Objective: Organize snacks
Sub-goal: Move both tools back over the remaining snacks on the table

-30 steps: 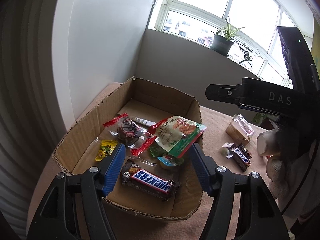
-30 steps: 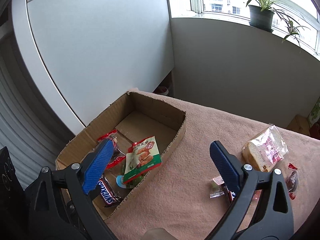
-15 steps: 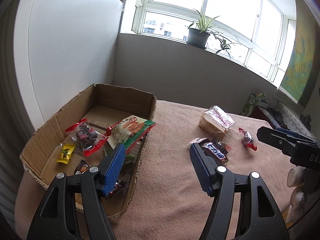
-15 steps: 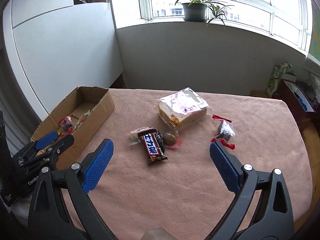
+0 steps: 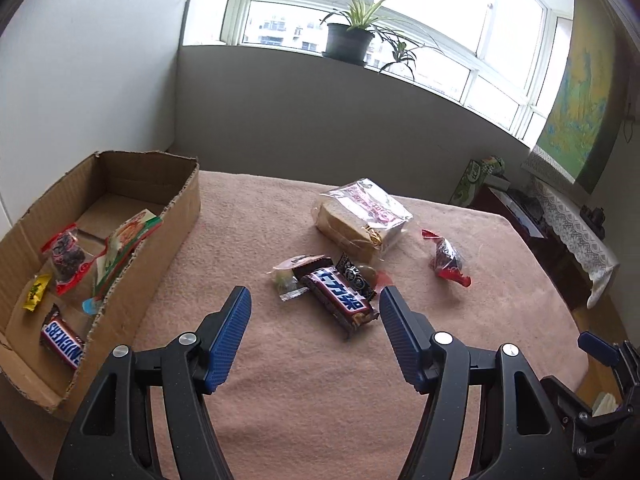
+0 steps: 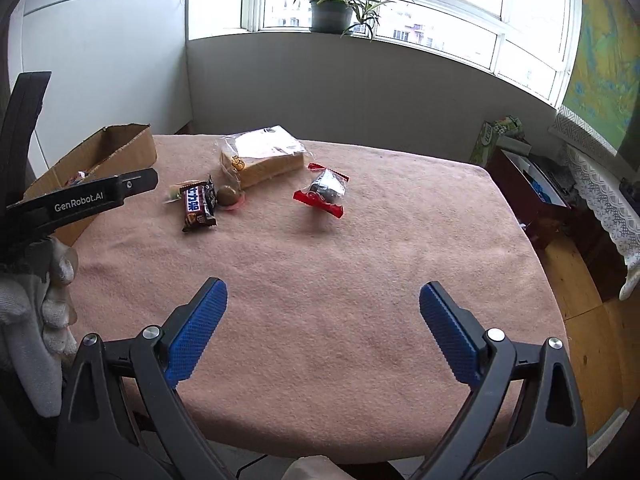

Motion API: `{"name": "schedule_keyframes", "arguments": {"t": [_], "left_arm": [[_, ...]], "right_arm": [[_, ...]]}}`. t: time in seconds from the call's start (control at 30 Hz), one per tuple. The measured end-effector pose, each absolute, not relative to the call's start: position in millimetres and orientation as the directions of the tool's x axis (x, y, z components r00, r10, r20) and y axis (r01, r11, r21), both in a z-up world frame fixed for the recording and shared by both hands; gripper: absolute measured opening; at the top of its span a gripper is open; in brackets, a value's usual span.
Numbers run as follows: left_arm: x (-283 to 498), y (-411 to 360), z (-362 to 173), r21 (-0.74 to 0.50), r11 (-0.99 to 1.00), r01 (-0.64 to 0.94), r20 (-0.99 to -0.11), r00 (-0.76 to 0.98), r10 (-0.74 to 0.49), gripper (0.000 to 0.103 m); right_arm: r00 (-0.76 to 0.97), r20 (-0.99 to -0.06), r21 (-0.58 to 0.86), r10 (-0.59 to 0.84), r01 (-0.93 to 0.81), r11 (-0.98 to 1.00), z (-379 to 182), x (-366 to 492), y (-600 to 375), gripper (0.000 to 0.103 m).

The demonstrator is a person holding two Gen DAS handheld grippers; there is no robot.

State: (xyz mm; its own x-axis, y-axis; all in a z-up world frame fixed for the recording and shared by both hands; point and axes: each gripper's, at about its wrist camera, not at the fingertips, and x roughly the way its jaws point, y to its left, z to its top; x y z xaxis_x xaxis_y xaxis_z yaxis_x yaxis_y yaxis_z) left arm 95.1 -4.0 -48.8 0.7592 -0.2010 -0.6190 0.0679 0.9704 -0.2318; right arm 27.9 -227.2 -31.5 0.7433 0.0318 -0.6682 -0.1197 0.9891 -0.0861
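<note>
Both pairs of jaws stand apart and hold nothing: the left gripper [image 5: 315, 336] hangs just short of the snack pile, and the right gripper [image 6: 322, 334] is over bare cloth, well back from everything.

The likeliest trouble is the pile itself. The bar [image 5: 338, 299] lies slantwise, touching a small clear-wrapped sweet [image 5: 286, 278] and a dark foil packet [image 5: 354, 274], so jaws closing there may catch two wrappers at once or push one aside. Its glossy film looks slippery, and a grip on one end could let it swing or slide out. The pink tabletop [image 5: 320, 400] is covered in a fuzzy cloth that may bunch under low jaws.

Beyond the pile, the bread [image 5: 362, 220] sits in a loose, crinkly clear bag; it looks soft, and a hard squeeze would probably crush it, while a grip on the film alone may tear or slip. To its right, apart from the rest, is the red twist [image 5: 446, 258], a rounded dark lump with flared red ends.

To the left stands the box [image 5: 176, 216], corrugated card with ragged edges, already holding several packets. Its near wall could snag a snack carried too low.
</note>
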Motion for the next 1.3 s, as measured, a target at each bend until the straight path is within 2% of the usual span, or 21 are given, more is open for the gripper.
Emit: {"name": "schedule_keyframes", "arguments": {"t": [0.3, 0.5, 0.63, 0.83, 1.07, 1.2, 1.3], "left_arm": [[117, -51, -33, -0.158, 0.976, 0.152, -0.619, 0.755, -0.218, 0.066], [127, -42, -30, -0.256, 0.956, 0.141, -0.624, 0.732, -0.275, 0.066], [132, -22, -34, -0.275, 0.955, 0.115, -0.644, 0.715, -0.271, 0.066], [151, 12, -50, -0.413, 0.910, 0.036, -0.667, 0.668, -0.329, 0.066], [146, 17, -61, -0.442, 0.897, 0.030, -0.675, 0.647, -0.354, 0.066], [144, 9, -68, -0.388, 0.920, 0.058, -0.699, 0.632, -0.335, 0.066], [145, 4, -73, -0.393, 0.918, 0.062, -0.710, 0.614, -0.345, 0.064]], "right_arm": [[0.717, -0.693, -0.026, 0.075, -0.129, 0.991, -28, 52, -241, 0.099], [0.698, -0.706, 0.041, 0.118, -0.125, 0.991, -30, 72, -252, 0.099], [0.671, -0.719, 0.147, 0.182, -0.108, 0.983, -33, 99, -267, 0.099], [0.628, -0.745, 0.246, 0.227, -0.057, 0.968, -41, 143, -285, 0.099], [0.607, -0.759, 0.272, 0.235, -0.033, 0.962, -50, 167, -298, 0.099], [0.584, -0.774, 0.273, 0.243, -0.038, 0.961, -56, 181, -296, 0.099], [0.572, -0.782, 0.272, 0.249, -0.046, 0.961, -59, 192, -293, 0.099]]}}
